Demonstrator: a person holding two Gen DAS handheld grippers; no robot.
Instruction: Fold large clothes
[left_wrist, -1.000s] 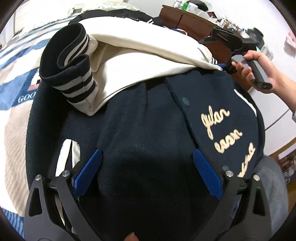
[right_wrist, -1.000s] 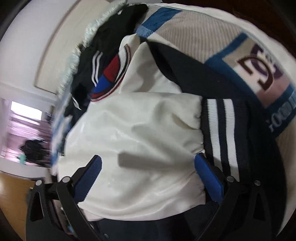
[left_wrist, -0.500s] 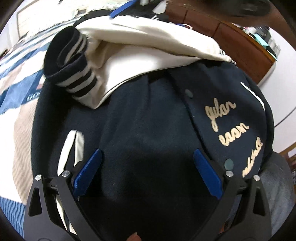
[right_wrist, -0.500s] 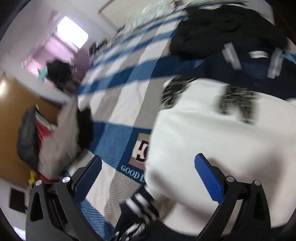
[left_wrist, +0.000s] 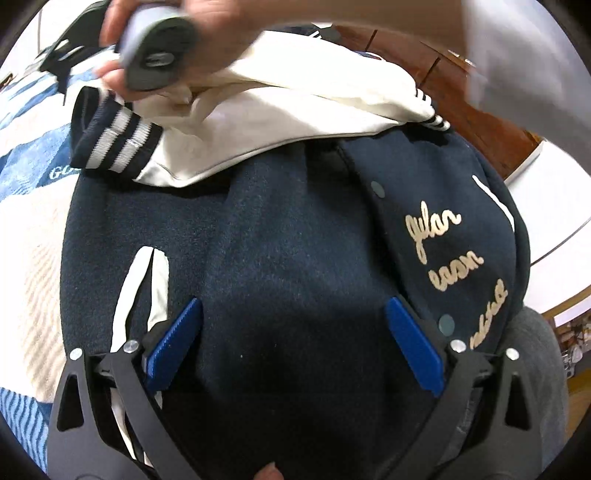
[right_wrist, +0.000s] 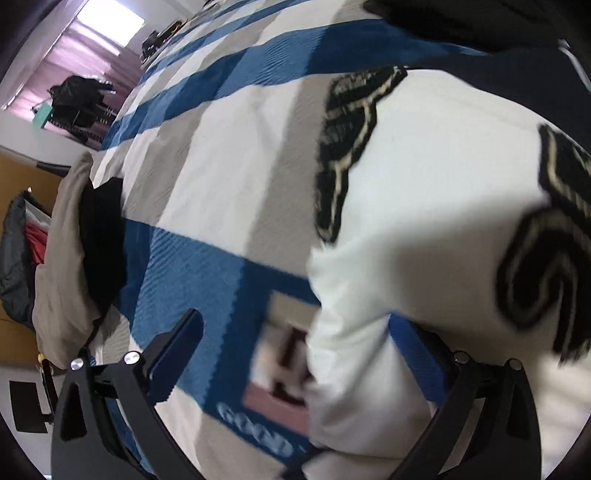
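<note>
A navy varsity jacket with cream script lettering lies on the bed. Its cream sleeve with a navy striped cuff is folded across the top. My left gripper is open and hovers just above the navy body, holding nothing. My right gripper is open; its right finger is hidden behind the cream sleeve, which bears black and gold patches. In the left wrist view a hand holds the right gripper's handle above the cuff.
A blue, white and grey checked blanket covers the bed. A pile of grey and black clothes lies at the bed's left edge. A brown wooden cabinet stands behind the jacket. Black clothing lies beyond the sleeve.
My right gripper has swung from the jacket's right side over to the sleeve near the cuff, turning its view toward the bed. My left gripper has stayed open over the navy body.
</note>
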